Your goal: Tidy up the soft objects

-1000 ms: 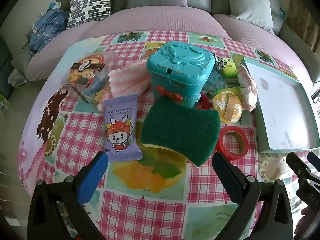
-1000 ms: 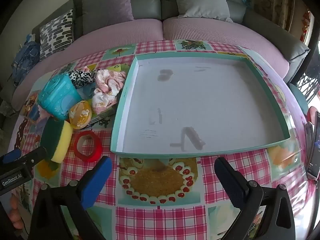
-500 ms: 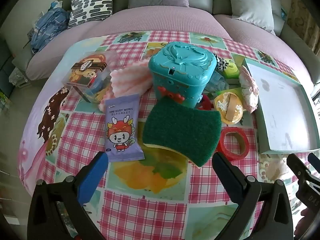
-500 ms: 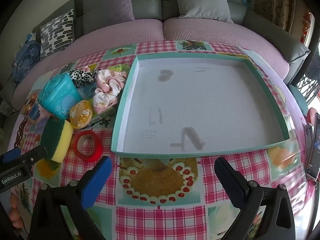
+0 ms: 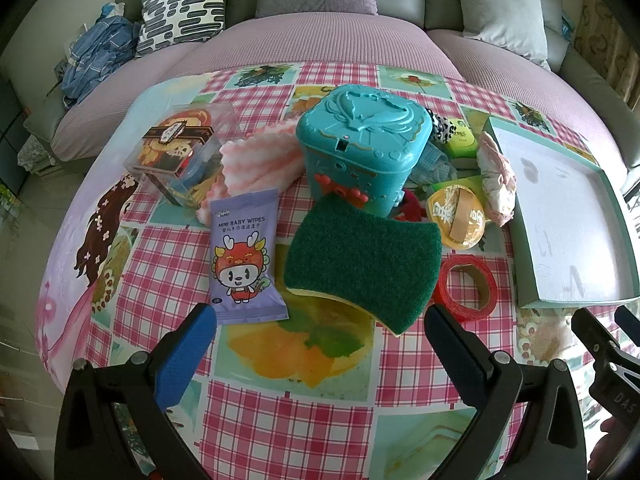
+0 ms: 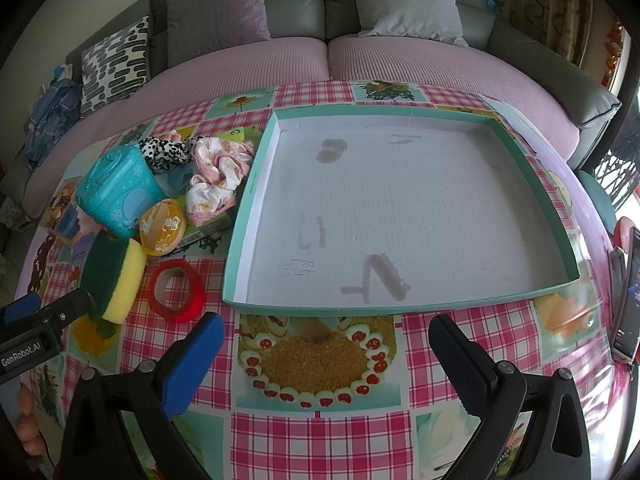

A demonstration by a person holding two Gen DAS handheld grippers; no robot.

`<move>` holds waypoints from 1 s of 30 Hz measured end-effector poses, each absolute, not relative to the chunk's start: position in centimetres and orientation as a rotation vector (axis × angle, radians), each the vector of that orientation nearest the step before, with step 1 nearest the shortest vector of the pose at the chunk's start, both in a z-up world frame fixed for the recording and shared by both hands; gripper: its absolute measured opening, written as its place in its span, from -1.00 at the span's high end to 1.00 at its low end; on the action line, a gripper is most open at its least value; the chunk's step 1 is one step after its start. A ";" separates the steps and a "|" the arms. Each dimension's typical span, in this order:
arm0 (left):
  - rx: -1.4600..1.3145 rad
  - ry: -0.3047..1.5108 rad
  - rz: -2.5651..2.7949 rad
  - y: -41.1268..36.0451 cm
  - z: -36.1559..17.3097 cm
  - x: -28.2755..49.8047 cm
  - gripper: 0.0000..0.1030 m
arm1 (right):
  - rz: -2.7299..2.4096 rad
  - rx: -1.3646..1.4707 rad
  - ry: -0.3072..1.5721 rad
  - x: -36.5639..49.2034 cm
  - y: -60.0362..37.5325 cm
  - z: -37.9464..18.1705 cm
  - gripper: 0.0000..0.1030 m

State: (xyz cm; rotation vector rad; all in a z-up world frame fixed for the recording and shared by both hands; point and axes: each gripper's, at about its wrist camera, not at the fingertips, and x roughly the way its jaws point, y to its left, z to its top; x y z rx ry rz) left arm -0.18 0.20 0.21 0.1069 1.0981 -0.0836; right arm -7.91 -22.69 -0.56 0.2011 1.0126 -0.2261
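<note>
Compared with one second ago, very little is different. In the left wrist view the whole pile sits a little lower and nearer in the picture, so the left gripper (image 5: 316,332) has crept forward toward it; no object has moved on the table (image 5: 288,432).

From left to right on the table: a clear box (image 5: 176,160), a pink cloth (image 5: 260,160), a wipes pack (image 5: 244,256), a teal case (image 5: 360,140), and the sponge (image 5: 360,260), green side up, leaning against the case. Right of the sponge lie a tape roll (image 5: 466,288), a yellow disc (image 5: 456,216) and a scrunchie (image 5: 496,176), which touches the tray (image 6: 256,184). The tray holds nothing.

The left gripper is spread wide and grasps nothing; the sponge lies just ahead between its fingers (image 5: 188,356). The right gripper (image 6: 324,348) is also wide apart and empty, in front of the tray, as before.

I judge the task is at its beginning: the sponge looks like the first soft thing to pick.
</note>
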 end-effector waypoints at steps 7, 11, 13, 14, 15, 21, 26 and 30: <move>0.106 1.097 -0.082 0.2 0.2 -0.2 -1.00 | -0.226 0.200 1.013 -7.9 -22.7 -0.6 -1.00; 0.106 1.098 -0.082 0.2 0.2 -0.2 -1.00 | -0.226 0.199 1.013 -7.9 -22.7 -0.6 -1.00; 0.105 1.098 -0.081 0.2 0.2 -0.2 -1.00 | -0.225 0.199 1.013 -7.9 -22.7 -0.6 -1.00; 0.106 1.098 -0.081 0.2 0.2 -0.2 -1.00 | -0.225 0.199 1.013 -7.9 -22.7 -0.6 -1.00; 0.106 1.098 -0.081 0.1 0.2 -0.2 -1.00 | -0.221 0.198 1.014 -7.9 -22.7 -0.6 -1.00; 0.106 1.097 -0.082 0.2 0.2 -0.2 -1.00 | -0.214 0.196 1.016 -7.9 -22.8 -0.6 -1.00; 0.106 1.097 -0.081 0.1 0.2 -0.2 -1.00 | -0.215 0.196 1.016 -7.9 -22.8 -0.7 -1.00; 0.106 1.096 -0.082 0.1 0.2 -0.2 -1.00 | -0.214 0.196 1.016 -7.9 -22.8 -0.7 -1.00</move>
